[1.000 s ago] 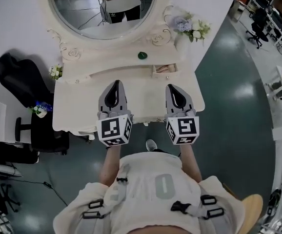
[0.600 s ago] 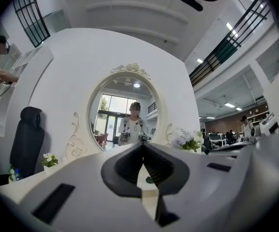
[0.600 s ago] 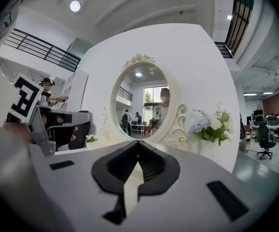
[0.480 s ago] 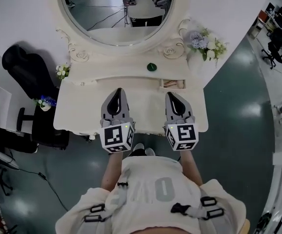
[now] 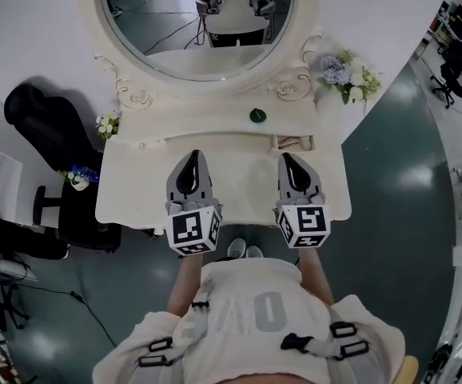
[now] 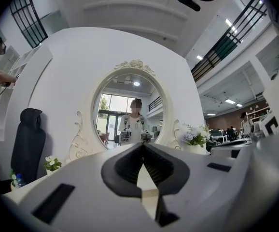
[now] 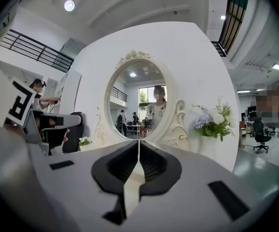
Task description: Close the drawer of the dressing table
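The white dressing table (image 5: 135, 190) is standing before the person, with the oval mirror (image 5: 175, 30) rising at its far side. The left gripper (image 5: 193, 158) and the right gripper (image 5: 288, 160) are hovering level over the tabletop, both with jaws pressed together and nothing between them. The small drawer (image 5: 293, 143) is sitting pulled out at the far right, its long axis running left to right. It is lying just beyond the right gripper, which is the nearer one, so the push is probably going far, toward the mirror.
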The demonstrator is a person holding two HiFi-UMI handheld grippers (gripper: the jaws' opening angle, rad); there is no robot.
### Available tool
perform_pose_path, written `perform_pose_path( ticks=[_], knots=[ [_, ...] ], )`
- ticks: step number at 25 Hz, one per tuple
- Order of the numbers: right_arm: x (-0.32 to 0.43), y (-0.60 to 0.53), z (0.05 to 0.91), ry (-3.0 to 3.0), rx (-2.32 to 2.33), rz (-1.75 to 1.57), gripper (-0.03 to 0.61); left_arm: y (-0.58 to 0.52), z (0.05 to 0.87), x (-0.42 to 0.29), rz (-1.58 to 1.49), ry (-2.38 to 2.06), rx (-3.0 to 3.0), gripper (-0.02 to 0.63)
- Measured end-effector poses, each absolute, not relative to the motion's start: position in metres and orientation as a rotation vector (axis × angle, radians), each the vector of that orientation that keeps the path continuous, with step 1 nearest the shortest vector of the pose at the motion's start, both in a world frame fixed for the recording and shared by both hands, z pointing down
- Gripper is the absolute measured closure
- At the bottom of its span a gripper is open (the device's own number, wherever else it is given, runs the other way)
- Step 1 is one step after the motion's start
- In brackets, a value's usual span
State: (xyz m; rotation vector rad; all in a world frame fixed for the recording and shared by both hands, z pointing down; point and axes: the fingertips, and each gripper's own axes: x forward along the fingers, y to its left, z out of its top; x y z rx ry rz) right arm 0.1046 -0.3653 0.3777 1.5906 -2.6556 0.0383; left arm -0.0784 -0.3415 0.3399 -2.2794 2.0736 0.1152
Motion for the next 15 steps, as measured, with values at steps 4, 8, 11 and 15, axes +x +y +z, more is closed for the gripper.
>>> perform_pose_path(
  ticks=[4, 8, 11, 15],
  knots=[
    [0.104, -0.372, 0.377, -2.653, 1.591, 0.031, 0.571, -0.350, 0.340, -0.080, 0.125, 2.065, -2.282, 0.595],
    [0.102, -0.382, 0.376, -2.677, 1.574, 0.072, 0.547, -0.361, 0.336, -0.078, 0.136, 2.042, -2.287, 0.595],
    [0.101, -0.384, 0.378, -2.697, 1.556, 0.115, 0.447, -0.366, 0.334, -0.075, 0.137, 2.026, -2.293, 0.595],
    [0.099, -0.389, 0.381, -2.718, 1.540, 0.164, 0.243, -0.371, 0.335, -0.073, 0.131, 2.022, -2.302, 0.595]
  ],
)
